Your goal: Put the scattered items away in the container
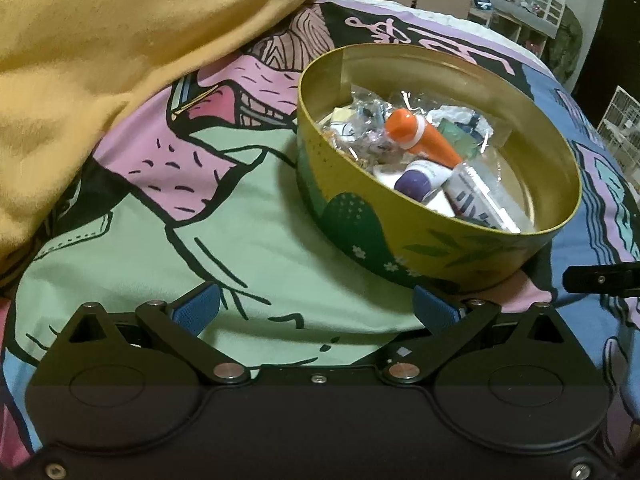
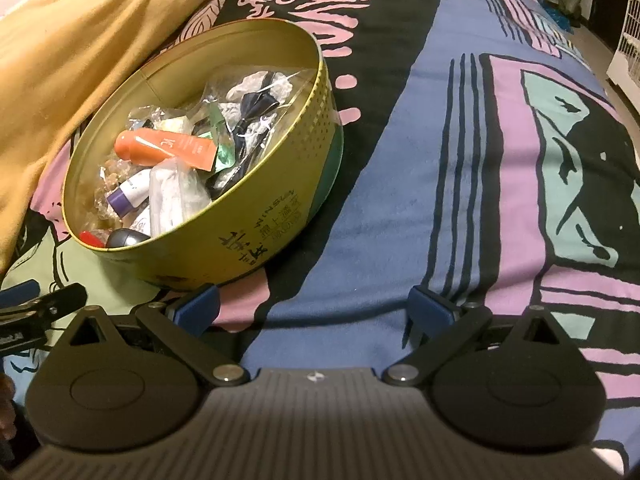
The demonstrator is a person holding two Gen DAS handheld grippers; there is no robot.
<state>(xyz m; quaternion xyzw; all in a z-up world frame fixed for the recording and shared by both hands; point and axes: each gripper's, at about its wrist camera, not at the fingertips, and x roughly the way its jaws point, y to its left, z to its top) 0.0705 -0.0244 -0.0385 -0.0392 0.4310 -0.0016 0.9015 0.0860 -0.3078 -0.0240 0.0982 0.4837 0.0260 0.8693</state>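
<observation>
While both tools hang just short of it with nothing in them, the round gold tin (image 1: 436, 236) sits on the bed's printed blanket (image 1: 132, 236), already holding what looks like the whole lot: an orange tube (image 1: 420, 132), a purple-capped tube (image 1: 416, 182), a white tube in a clear sleeve (image 1: 476, 196), crinkled plastic packets (image 2: 244, 96) and, at the near wall in the right view, a red thing and a grey rounded thing I cannot make out well. The left tool (image 1: 316, 312) has its blue pads spread wide over the green patch of blanket, just this side of the tin; the right tool (image 2: 314, 308) is likewise spread and empty, with the tin off to its left and bare blanket ahead. A yellow cover (image 1: 100, 60) is heaped beside the tin on its far-left side. I see nothing loose on the blanket in either view, so the gathering seems about finished. To round it off well, I would check under the fold of that yellow cover for strays, and keep the tools from nudging the tin, since it stands on soft bedding and may tip.
</observation>
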